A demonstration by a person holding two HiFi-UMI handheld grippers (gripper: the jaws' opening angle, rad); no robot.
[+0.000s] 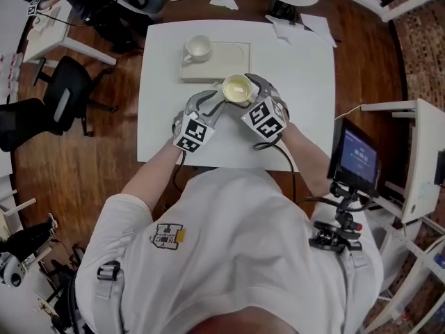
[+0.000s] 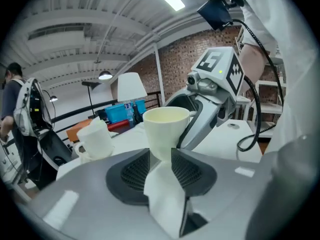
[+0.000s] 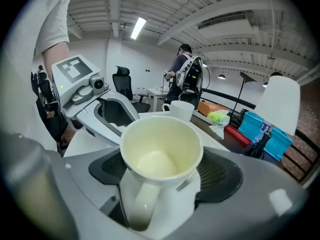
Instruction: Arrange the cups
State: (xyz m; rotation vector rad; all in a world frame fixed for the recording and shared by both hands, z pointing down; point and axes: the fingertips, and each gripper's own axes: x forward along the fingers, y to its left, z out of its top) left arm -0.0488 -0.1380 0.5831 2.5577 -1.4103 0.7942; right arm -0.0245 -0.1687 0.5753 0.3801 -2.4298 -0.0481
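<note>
A cream cup (image 1: 236, 88) hangs above the white table (image 1: 306, 75), between both grippers. My left gripper (image 1: 222, 97) is shut on its narrow lower part (image 2: 166, 126). My right gripper (image 1: 254, 89) comes from the other side and clasps the cup's body (image 3: 160, 149) between its pads, with the handle turned towards that gripper's camera. In the left gripper view the right gripper (image 2: 210, 109) shows behind the cup. A second, white cup (image 1: 198, 47) stands upright on a pale tray (image 1: 233, 65) at the table's far side, and also shows as the white cup (image 2: 95, 136) and the white cup (image 3: 180, 109).
A lamp base (image 1: 285, 9) and papers (image 1: 306, 26) lie at the table's far edge. Black office chairs (image 1: 62, 96) stand to the left. A tablet on a stand (image 1: 354, 155) and white shelving (image 1: 417, 158) are at the right. A person with a backpack (image 3: 187, 69) stands far off.
</note>
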